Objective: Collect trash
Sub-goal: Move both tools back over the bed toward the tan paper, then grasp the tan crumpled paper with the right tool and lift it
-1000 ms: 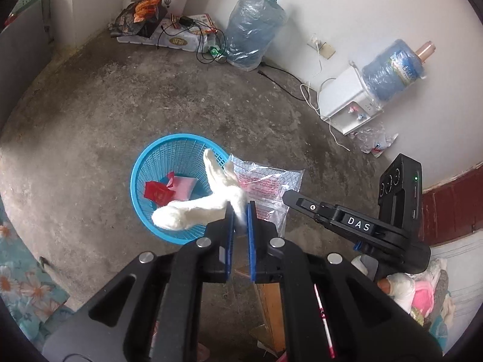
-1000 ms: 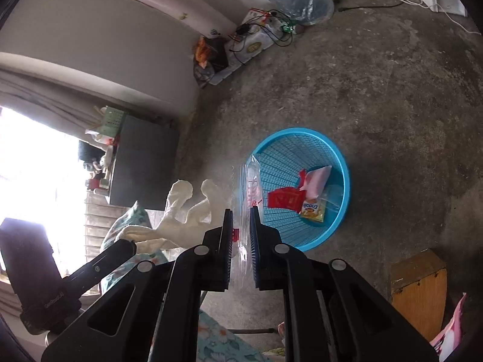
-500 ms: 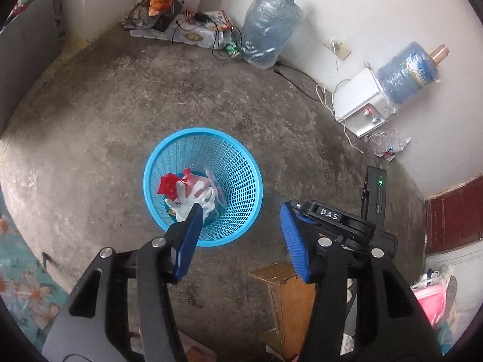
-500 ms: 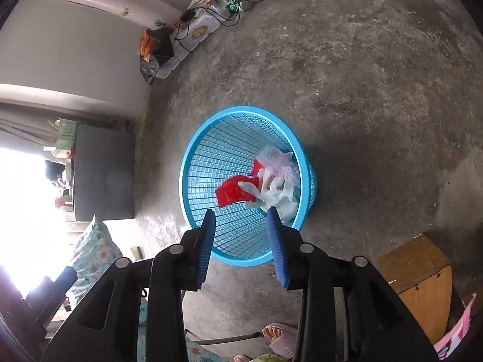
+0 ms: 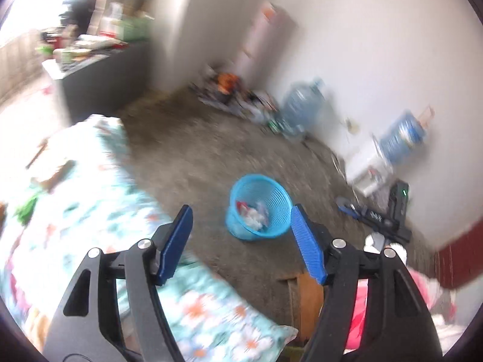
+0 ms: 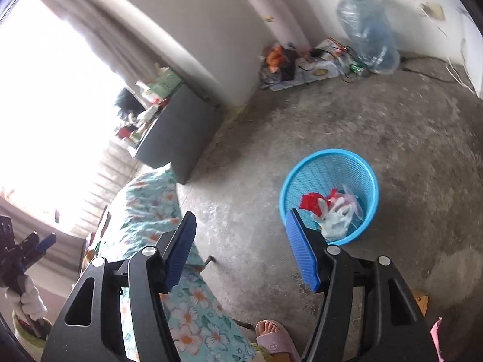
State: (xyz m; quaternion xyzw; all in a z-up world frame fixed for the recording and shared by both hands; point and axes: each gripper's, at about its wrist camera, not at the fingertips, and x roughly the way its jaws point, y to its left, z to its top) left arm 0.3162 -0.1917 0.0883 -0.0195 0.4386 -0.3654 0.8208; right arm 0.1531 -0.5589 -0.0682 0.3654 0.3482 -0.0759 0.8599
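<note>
Both the left gripper [image 5: 241, 235] and right gripper [image 6: 240, 242] are opening, jaws spread with nothing between them. The trash [image 6: 330, 212] is lying in the basket [image 6: 359, 163], lower right of frame. The left view is blurring; hurrying risks knocking that light basket over.

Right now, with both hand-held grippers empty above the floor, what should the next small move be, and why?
Probably swing the left hand-held gripper, jaws opening with nothing between them, toward the flowered teal cloth to look for more litter. The round blue plastic mesh basket already holds the white glove and clear plastic bag.
</note>
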